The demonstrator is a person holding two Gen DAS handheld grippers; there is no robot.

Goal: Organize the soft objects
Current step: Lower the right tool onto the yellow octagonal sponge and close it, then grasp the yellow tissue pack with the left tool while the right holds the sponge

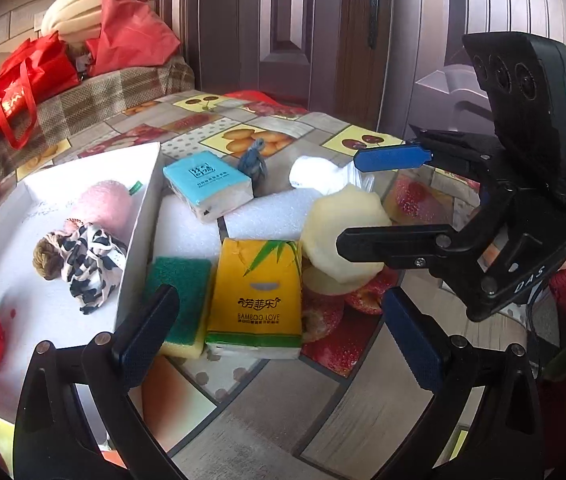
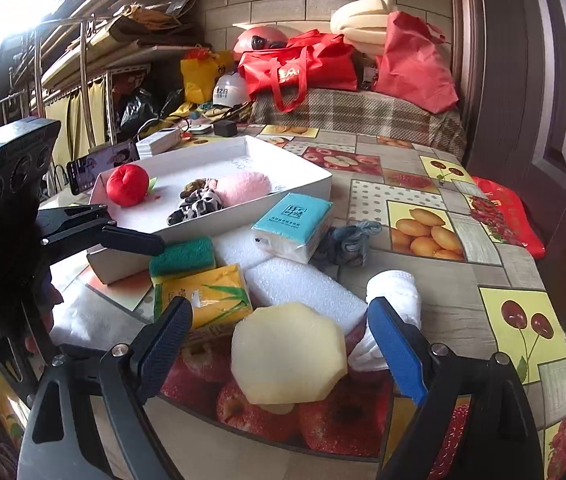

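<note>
— Right gripper [image 2: 279, 348]: state?
— Jaws apart, one on each side of the pale foam round [image 2: 289, 354]; the pads do not press on it. It sits on the fruit-print tablecloth [image 2: 463, 320], on top of a second pale piece.

— Left gripper [image 1: 279, 328]?
— Jaws wide apart, nothing between the pads. Beyond them lie the yellow tissue pack [image 1: 257, 294] and the green sponge [image 1: 181, 292], side by side and touching.

— Items in the white tray [image 2: 283, 196]?
— Red stuffed fruit [image 2: 127, 185] at the left end; cow-print scrunchie [image 2: 199, 204] in the middle with a brown one beside it; pink fluffy piece [image 2: 243, 186] touching the scrunchie.

— Items loose on the table?
— Blue tissue pack [image 2: 293, 226], just beside the tray's near wall. White foam block [image 2: 303, 286], between the tissue packs and the foam round. Blue-grey cloth knot [image 2: 349, 242], right of the blue pack. White rolled cloth [image 2: 397, 292], touching the right gripper's blue finger.

— Background?
— Red bags [image 2: 303, 66] on a checked cover, well apart from the tray.
</note>
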